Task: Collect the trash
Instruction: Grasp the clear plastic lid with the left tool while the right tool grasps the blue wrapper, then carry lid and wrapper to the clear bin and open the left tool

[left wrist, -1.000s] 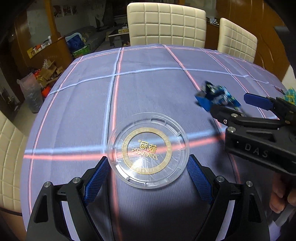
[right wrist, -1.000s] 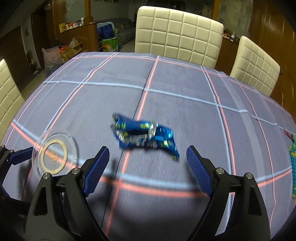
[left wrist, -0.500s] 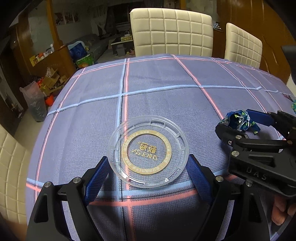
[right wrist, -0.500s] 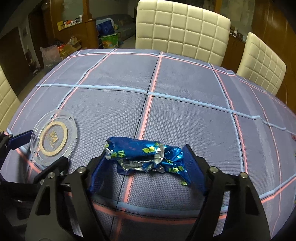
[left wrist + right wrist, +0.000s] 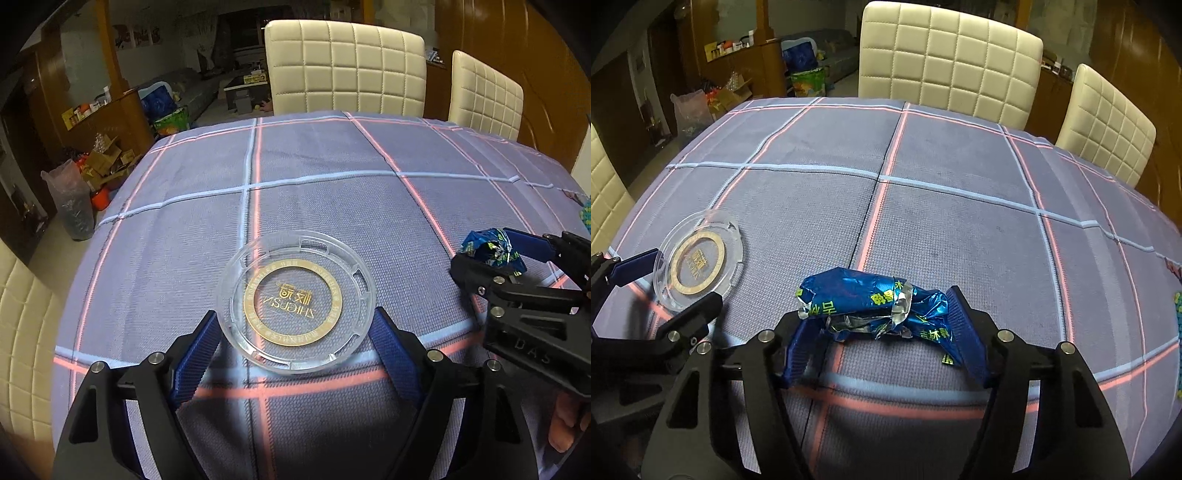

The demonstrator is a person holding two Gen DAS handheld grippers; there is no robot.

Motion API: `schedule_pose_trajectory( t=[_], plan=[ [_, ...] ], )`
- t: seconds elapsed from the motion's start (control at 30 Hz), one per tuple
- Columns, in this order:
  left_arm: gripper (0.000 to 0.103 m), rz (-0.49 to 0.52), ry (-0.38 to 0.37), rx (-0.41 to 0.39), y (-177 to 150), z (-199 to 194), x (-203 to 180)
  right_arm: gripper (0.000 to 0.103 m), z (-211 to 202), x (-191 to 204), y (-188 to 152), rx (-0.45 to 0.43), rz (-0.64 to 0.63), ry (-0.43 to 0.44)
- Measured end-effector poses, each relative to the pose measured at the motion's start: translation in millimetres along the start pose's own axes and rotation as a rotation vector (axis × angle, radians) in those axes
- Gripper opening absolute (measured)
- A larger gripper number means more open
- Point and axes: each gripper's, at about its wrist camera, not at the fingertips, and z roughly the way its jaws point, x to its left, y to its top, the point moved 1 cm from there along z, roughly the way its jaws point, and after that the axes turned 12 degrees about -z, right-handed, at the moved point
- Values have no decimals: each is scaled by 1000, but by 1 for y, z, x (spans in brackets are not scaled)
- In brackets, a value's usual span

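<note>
Losing the crumpled blue wrapper (image 5: 875, 310) is my worry: it sits pinched between the right tool (image 5: 877, 332)'s pads near the surface (image 5: 960, 229)'s near edge, and slick foil could slide out if I lift fast. My left tool (image 5: 295, 354) is spread wide, holding nothing, its pads flanking the clear round lid (image 5: 295, 302) near the left edge.

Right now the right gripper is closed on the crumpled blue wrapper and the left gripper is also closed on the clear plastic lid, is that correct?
Not quite: the left gripper is open, its fingers standing apart on either side of the clear plastic lid, as the left wrist view shows. The right gripper is indeed closed on the crumpled blue wrapper.
</note>
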Motion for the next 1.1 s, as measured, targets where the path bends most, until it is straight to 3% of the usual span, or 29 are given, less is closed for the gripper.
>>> schedule_pose_trajectory(
  t=[0.3,0.53,1.1],
  plan=[
    [79,-9,-15,-73,-12,-51,16,66,-42,20,-10,-40,-22,3],
    [79,-28,-2,-132,-33,-104,51,66,-84,55,-14,-82,-68,6],
    [80,-158,136,-231,-95,-191,175,66,-154,215,-12,-184,-299,122]
  ],
)
